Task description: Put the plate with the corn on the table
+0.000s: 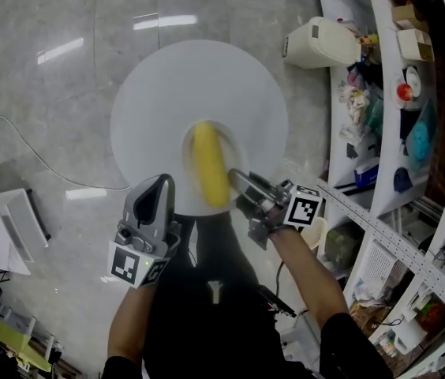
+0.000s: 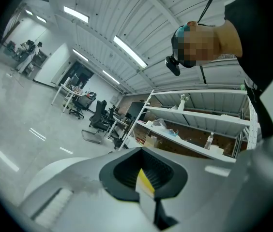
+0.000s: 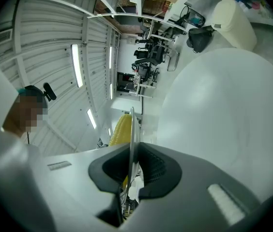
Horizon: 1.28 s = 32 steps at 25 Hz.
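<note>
A yellow corn lies lengthwise on a small white plate, held level over the near edge of the round white tabletop.

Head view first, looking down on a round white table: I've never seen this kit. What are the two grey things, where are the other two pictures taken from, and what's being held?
There's no robot: a person holds a two-jaw gripper in each hand. The head view is from a camera on their head, looking down. The left gripper and right gripper each pinch one side of a plate carrying a corn cob, over the near edge of the table. The other two pictures come from cameras riding on the grippers, looking along the jaws; each shows the plate's thin rim clamped between them.
</note>
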### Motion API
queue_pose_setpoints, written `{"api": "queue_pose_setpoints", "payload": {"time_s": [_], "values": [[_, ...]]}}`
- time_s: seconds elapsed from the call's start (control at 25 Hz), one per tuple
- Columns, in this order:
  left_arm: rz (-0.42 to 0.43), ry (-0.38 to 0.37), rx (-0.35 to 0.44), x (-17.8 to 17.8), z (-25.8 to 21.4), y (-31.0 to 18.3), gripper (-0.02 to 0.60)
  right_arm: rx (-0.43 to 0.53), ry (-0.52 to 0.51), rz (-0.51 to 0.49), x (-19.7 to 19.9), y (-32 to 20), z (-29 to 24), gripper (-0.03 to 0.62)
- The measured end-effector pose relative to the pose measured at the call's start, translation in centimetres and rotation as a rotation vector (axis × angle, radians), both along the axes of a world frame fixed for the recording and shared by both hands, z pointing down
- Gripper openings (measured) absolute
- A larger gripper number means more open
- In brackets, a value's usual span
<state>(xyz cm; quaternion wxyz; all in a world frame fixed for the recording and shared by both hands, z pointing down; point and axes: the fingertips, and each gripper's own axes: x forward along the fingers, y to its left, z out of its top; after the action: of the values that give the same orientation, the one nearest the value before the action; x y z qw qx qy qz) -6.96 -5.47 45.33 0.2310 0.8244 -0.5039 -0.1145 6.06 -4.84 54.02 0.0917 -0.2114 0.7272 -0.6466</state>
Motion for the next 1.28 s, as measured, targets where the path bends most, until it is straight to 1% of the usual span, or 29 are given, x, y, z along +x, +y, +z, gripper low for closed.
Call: {"api": "queue_pose_setpoints", "payload": {"time_s": [0.12, 0.52, 0.76, 0.96, 1.16, 1.28], "values": [[0.005, 0.003, -0.008, 0.2, 1.2, 0.0, 0.003, 0.001, -0.015, 0.009, 0.0, 0.0, 1.4, 0.04], [-0.015, 0.005, -0.013, -0.1, 3.4, -1.1, 0.002, -0.026, 0.007, 0.016, -0.1, -1.0, 6.5, 0.04], [-0.04, 0.011, -0.021, -0.8, 4.4, -1.5, 0.003, -0.062, 0.039, 0.016, -0.5, -1.0, 9.2, 0.04], [-0.032, 0.016, -0.025, -1.2, 5.1, -1.4, 0.003, -0.087, 0.06, 0.014, -0.9, -1.0, 10.7, 0.04], [-0.052, 0.03, -0.016, -1.8, 5.6, -1.6, 0.003, -0.099, 0.068, 0.002, -1.6, -0.8, 11.5, 0.04], [-0.055, 0.037, -0.021, -1.5, 5.6, -1.8, 0.003, -0.101, 0.07, -0.004, -1.8, -0.7, 12.0, 0.04]]}}
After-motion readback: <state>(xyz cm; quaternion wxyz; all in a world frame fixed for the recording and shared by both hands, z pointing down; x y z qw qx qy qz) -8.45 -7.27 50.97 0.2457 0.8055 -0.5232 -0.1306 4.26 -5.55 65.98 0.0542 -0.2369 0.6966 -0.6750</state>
